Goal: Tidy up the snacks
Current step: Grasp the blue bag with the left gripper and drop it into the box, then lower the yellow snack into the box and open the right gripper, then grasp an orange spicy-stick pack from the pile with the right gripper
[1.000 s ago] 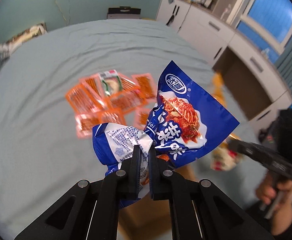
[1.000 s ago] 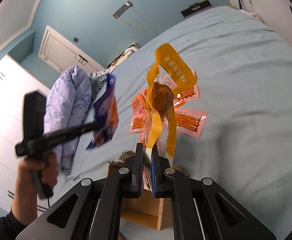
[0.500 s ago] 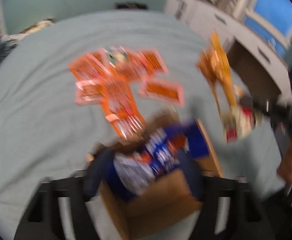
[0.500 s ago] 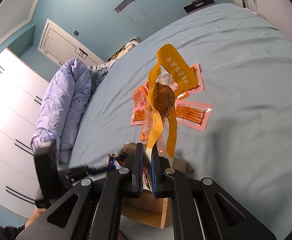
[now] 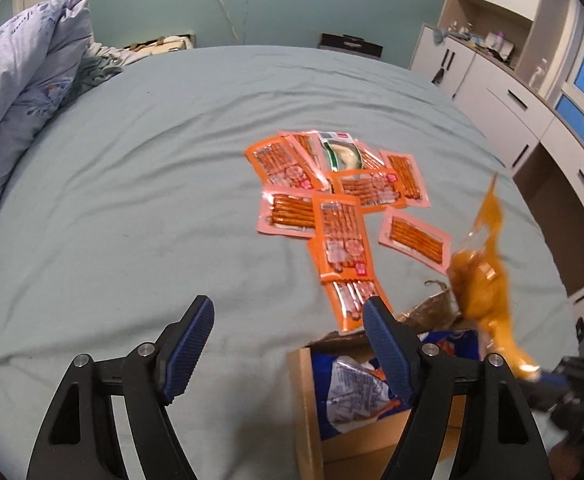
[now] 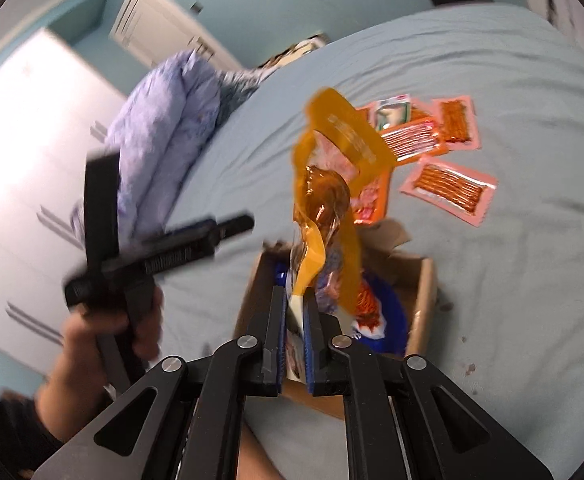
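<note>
- You are holding the left gripper with its jaws standing wide apart and nothing between them, low over the bed near its front edge.
- You are keeping the right gripper over the cardboard box; its jaws are starting to part, yet the pads are still pinching the bottom seam of the yellow snack bag, which is standing up out of them.
- The box is sitting at the near edge of the bed, and the blue snack bag is lying crumpled inside it.
- Judging by its look, the yellow bag is handling as light, crinkly film with one rounded lump inside: soft, slippery and top-heavy when pinched low, so it is likely to flop as you let go. The flat sealed seam looks like the surest place to take hold.
- Further out, the orange stick packets are lying overlapped near the middle of the bed, with one green-and-white packet among them. They look thin and flat; an overhanging edge or corner is probably the easiest hold.
- You are working with open sheet to the left of the pile; the box flaps are crowding the drop zone.
- The rumpled duvet is occupying the far left corner, well apart.
</note>
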A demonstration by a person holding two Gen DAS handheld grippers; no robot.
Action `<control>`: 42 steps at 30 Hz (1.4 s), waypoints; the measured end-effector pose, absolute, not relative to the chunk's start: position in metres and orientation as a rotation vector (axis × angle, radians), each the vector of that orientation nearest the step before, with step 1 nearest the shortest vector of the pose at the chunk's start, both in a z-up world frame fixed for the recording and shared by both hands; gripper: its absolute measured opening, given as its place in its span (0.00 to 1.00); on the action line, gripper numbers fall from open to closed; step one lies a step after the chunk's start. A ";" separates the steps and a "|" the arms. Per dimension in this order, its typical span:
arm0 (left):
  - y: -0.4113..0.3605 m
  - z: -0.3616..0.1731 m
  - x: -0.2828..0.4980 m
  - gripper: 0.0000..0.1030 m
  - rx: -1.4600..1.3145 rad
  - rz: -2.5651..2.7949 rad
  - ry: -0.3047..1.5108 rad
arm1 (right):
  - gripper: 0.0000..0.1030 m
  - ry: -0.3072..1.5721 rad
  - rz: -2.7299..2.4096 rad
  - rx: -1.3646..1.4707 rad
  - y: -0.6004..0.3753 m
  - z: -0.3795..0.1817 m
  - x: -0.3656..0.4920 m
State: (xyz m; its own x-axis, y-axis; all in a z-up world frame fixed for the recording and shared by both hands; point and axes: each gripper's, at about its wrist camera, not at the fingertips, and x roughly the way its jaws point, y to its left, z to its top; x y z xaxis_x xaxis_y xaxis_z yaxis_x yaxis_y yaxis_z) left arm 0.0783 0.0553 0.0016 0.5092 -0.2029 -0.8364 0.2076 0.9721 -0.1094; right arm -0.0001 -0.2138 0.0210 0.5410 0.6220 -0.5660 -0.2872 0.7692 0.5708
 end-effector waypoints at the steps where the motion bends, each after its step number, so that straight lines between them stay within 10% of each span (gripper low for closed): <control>1: 0.055 0.002 0.078 0.75 0.007 -0.247 1.004 | 0.11 0.839 0.550 0.403 -0.208 0.021 0.000; 8: 0.056 0.005 0.075 0.75 0.021 -0.251 0.997 | 0.26 0.946 0.484 0.373 -0.198 0.003 0.023; 14: 0.056 0.000 0.078 0.75 0.016 -0.248 1.023 | 0.79 0.774 0.315 0.421 -0.237 0.030 0.022; 42: 0.043 -0.008 0.080 0.80 0.147 -0.195 1.062 | 0.80 0.844 0.031 0.166 -0.234 0.011 0.050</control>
State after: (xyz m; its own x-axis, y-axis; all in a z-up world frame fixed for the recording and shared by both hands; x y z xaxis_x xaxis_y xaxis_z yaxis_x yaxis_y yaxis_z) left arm 0.0803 0.0435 -0.0080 0.4722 -0.0879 -0.8771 0.2293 0.9730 0.0259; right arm 0.0497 -0.2344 0.0113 0.6648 0.0936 -0.7411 0.0384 0.9865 0.1591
